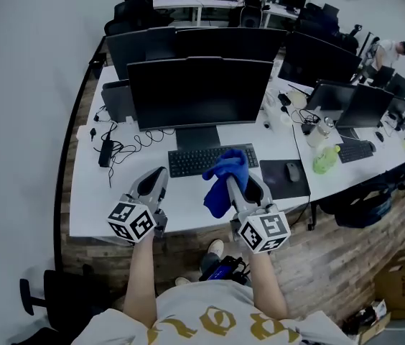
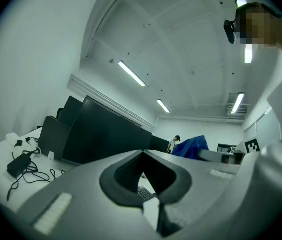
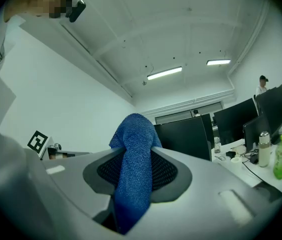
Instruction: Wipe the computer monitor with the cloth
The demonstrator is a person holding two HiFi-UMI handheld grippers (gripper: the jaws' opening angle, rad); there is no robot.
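The dark, switched-off computer monitor (image 1: pixel 199 92) stands at the middle of the white desk (image 1: pixel 95 200), with a keyboard (image 1: pixel 210 160) in front of it. My right gripper (image 1: pixel 234 182) is shut on the blue cloth (image 1: pixel 224 177), held low over the keyboard's near edge, short of the screen. In the right gripper view the cloth (image 3: pixel 133 174) hangs down between the jaws, with the monitor (image 3: pixel 186 136) behind. My left gripper (image 1: pixel 159 172) is beside it over the desk's front, shut and holding nothing. In the left gripper view the monitor (image 2: pixel 101 134) fills the left and the cloth (image 2: pixel 191 146) shows at right.
A mouse (image 1: pixel 292 171) lies on a black mat right of the keyboard. A green bottle (image 1: pixel 326 159) and more monitors (image 1: pixel 317 56) stand on the adjoining desk. Cables and a power adapter (image 1: pixel 105 153) lie at the left. A person (image 1: pixel 385 52) is at the far right.
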